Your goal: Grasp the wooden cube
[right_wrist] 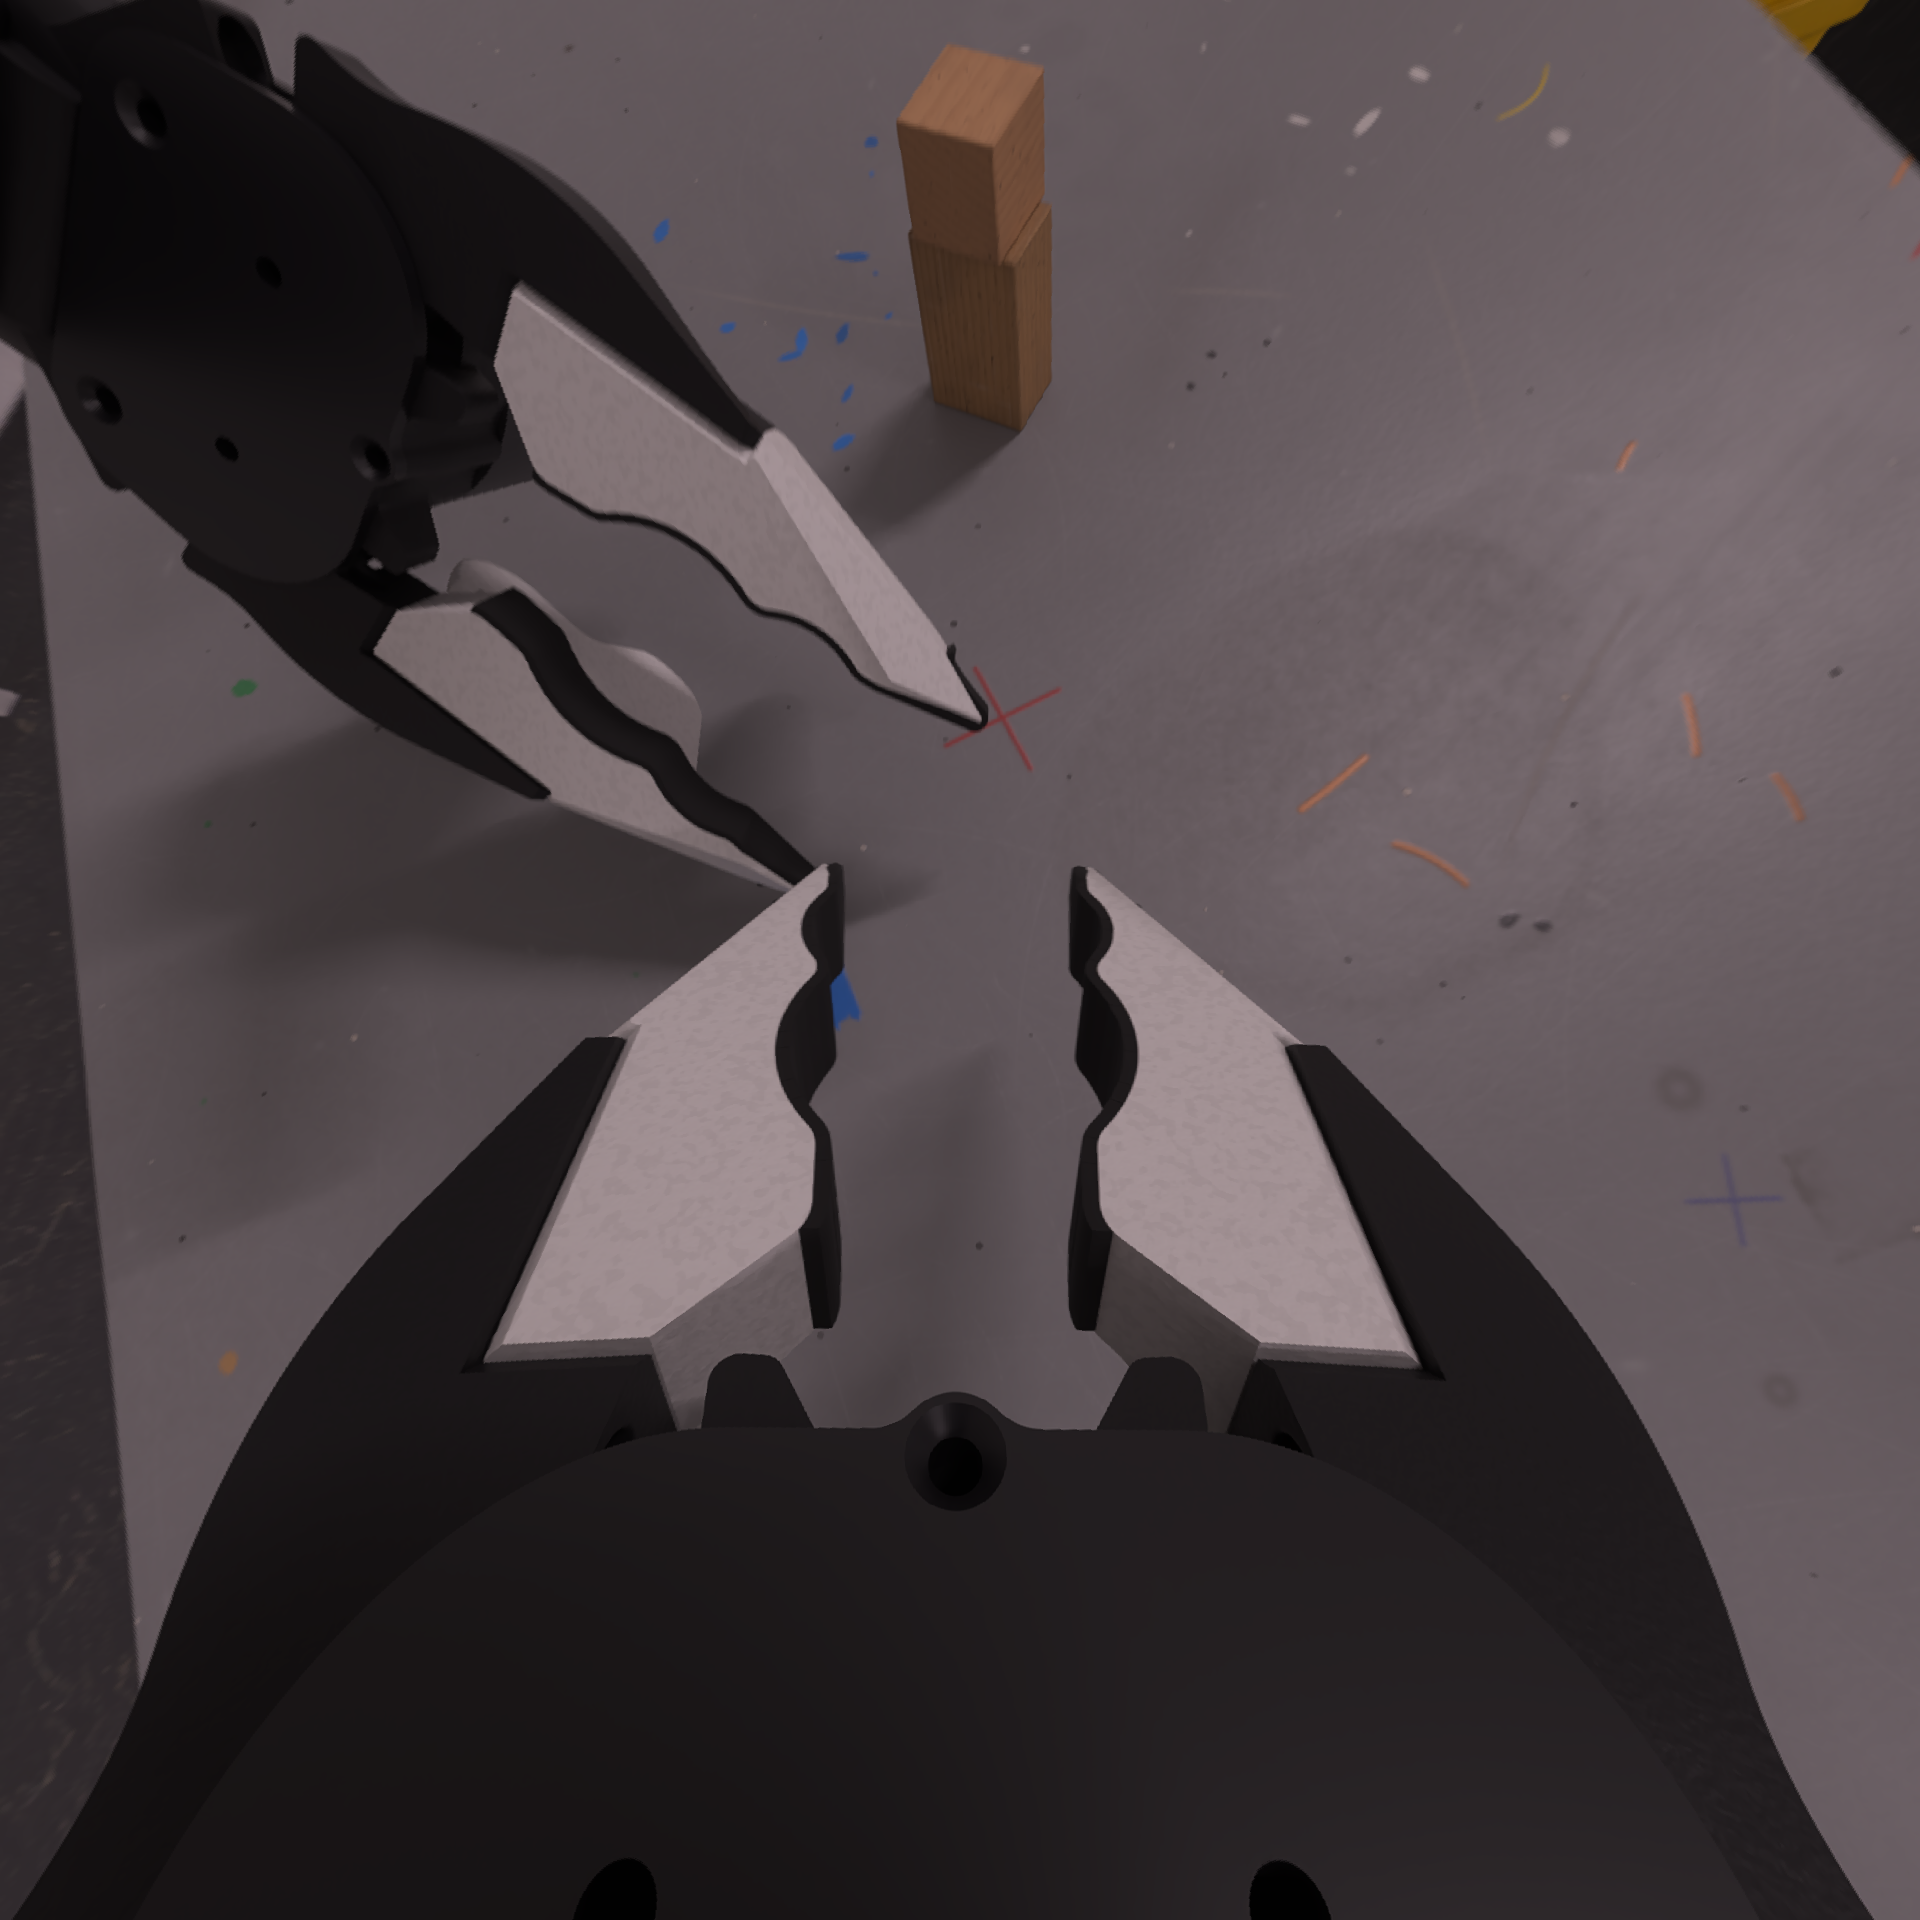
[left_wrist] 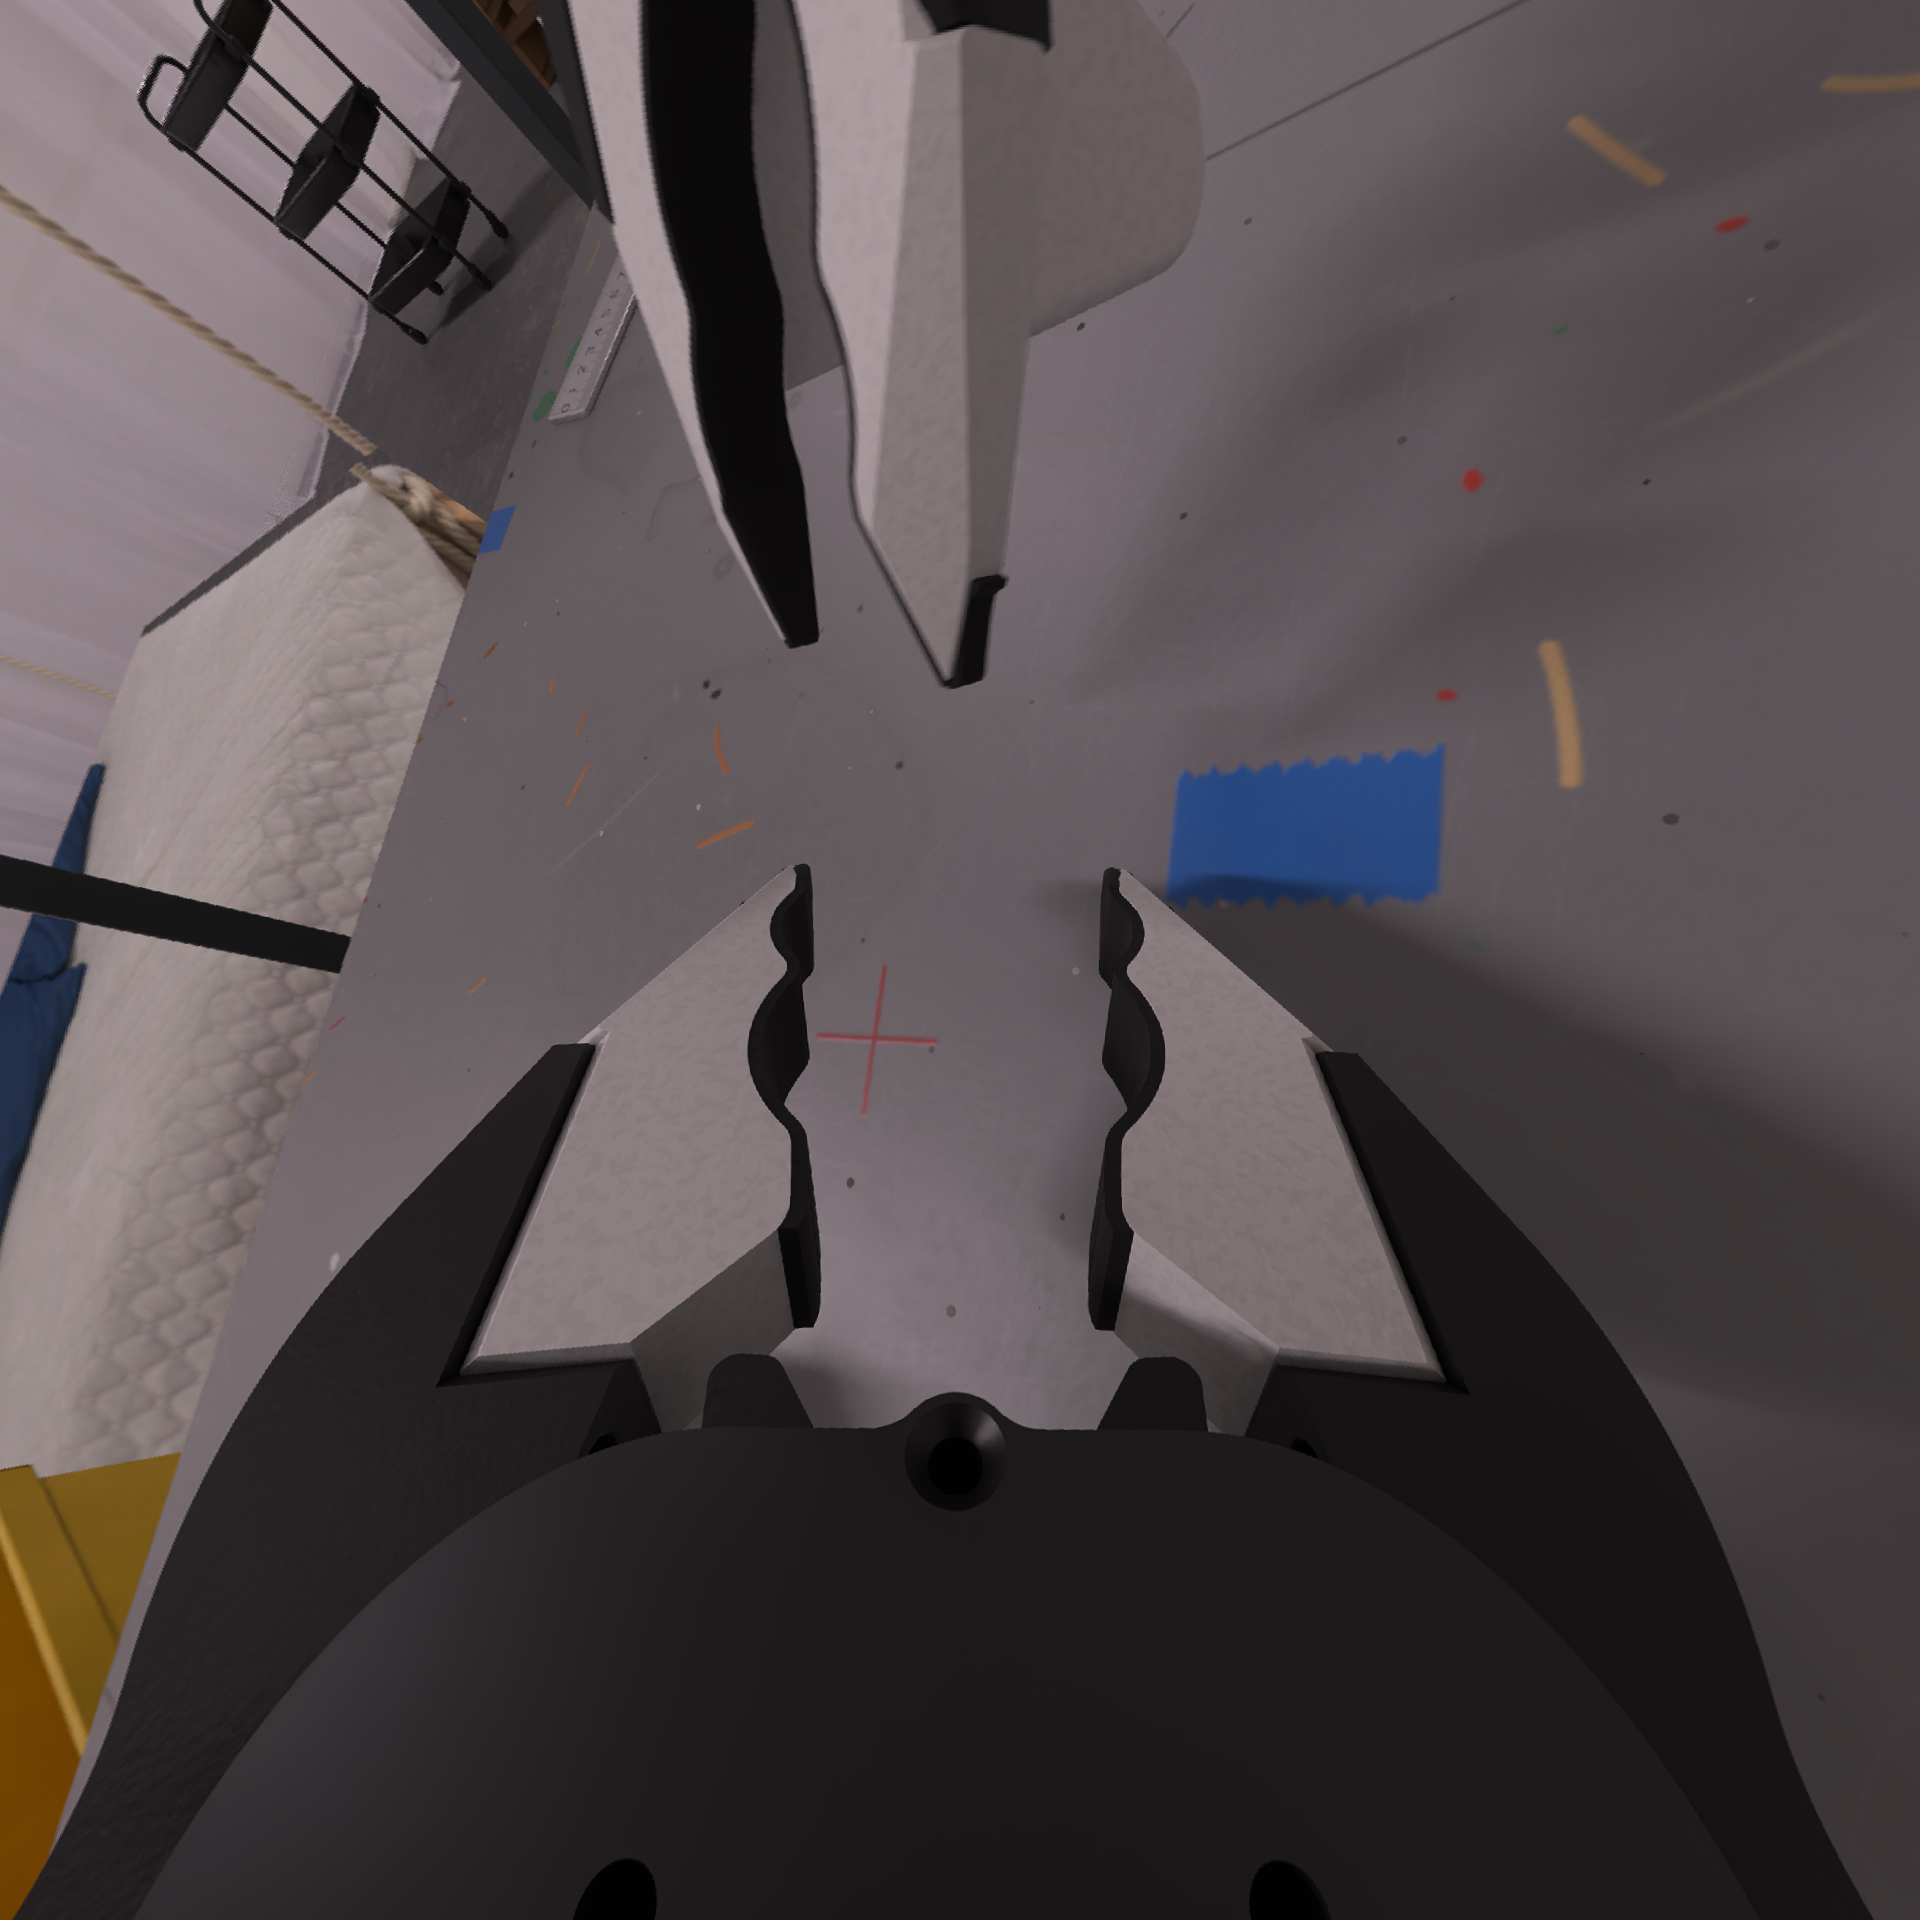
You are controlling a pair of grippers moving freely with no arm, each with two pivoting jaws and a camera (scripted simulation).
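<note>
Two wooden cubes stand stacked on the grey table in the right wrist view, far ahead: the upper cube (right_wrist: pixel 971 156) sits slightly askew on the lower cube (right_wrist: pixel 982 322). My right gripper (right_wrist: pixel 956 873) is open and empty, well short of the stack. My left gripper (right_wrist: pixel 888 798) reaches in from the upper left, open, with one fingertip over a red cross mark (right_wrist: pixel 1003 717). In the left wrist view, the left gripper (left_wrist: pixel 956 878) is open and empty over the same red cross (left_wrist: pixel 876 1039). The right gripper (left_wrist: pixel 883 655) hangs in from the top. No cube shows there.
A blue tape patch (left_wrist: pixel 1304 826) lies on the table to the right. The table's left edge (left_wrist: pixel 436 831) borders a white padded block (left_wrist: pixel 208 935), a black wire rack (left_wrist: pixel 312 177) and a yellow box (left_wrist: pixel 62 1610). A faint blue cross (right_wrist: pixel 1733 1200) marks the table.
</note>
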